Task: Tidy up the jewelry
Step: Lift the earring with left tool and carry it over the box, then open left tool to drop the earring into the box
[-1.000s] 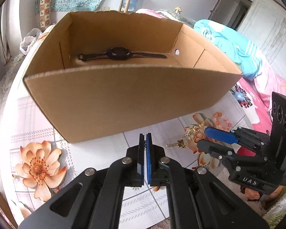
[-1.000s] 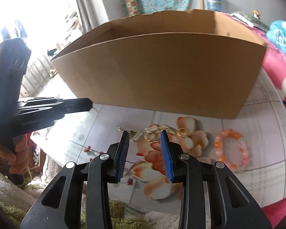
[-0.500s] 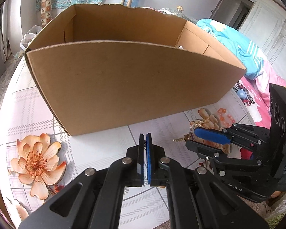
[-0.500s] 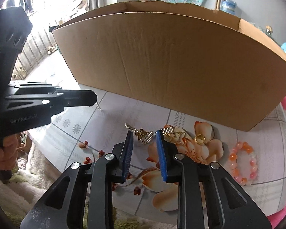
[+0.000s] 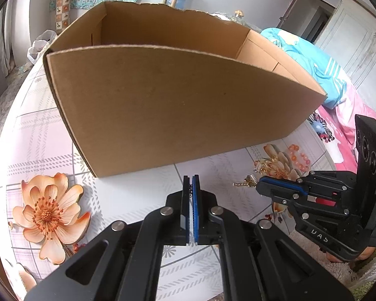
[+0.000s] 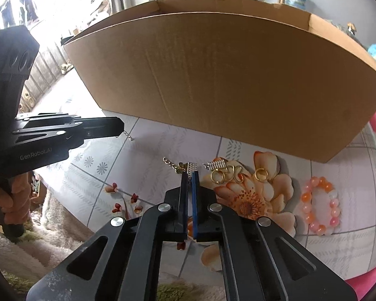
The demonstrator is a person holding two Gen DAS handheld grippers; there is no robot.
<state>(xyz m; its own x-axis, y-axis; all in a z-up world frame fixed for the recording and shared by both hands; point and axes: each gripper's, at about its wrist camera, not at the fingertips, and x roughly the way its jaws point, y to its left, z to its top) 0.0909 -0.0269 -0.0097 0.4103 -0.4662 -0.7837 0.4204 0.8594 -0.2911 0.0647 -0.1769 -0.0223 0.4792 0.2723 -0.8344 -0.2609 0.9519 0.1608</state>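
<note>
A large open cardboard box [image 5: 178, 110] stands on the flowered table; it also shows in the right wrist view [image 6: 225, 80]. My left gripper [image 5: 191, 179] is shut on a thin dark chain, whose short end hangs from its tip [image 6: 127, 135]. My right gripper [image 6: 191, 174] is shut on the silver clasp end of a gold chain piece [image 6: 185, 168] lying on the table; it shows from the side in the left wrist view [image 5: 259, 186]. Gold rings and a second clasp [image 6: 228, 171] lie just right of it. A pink-orange bead bracelet [image 6: 320, 205] lies further right.
The table edge is close below both grippers, with a shaggy rug [image 6: 25, 250] beneath. Pink and blue bedding [image 5: 333, 75] lies to the right of the box. A white bag [image 5: 40, 45] sits behind the box's left corner.
My right gripper moved down and forward to the gold chain piece and closed on its clasp. Both grippers dropped lower, so the inside of the box and the watch are out of sight.
</note>
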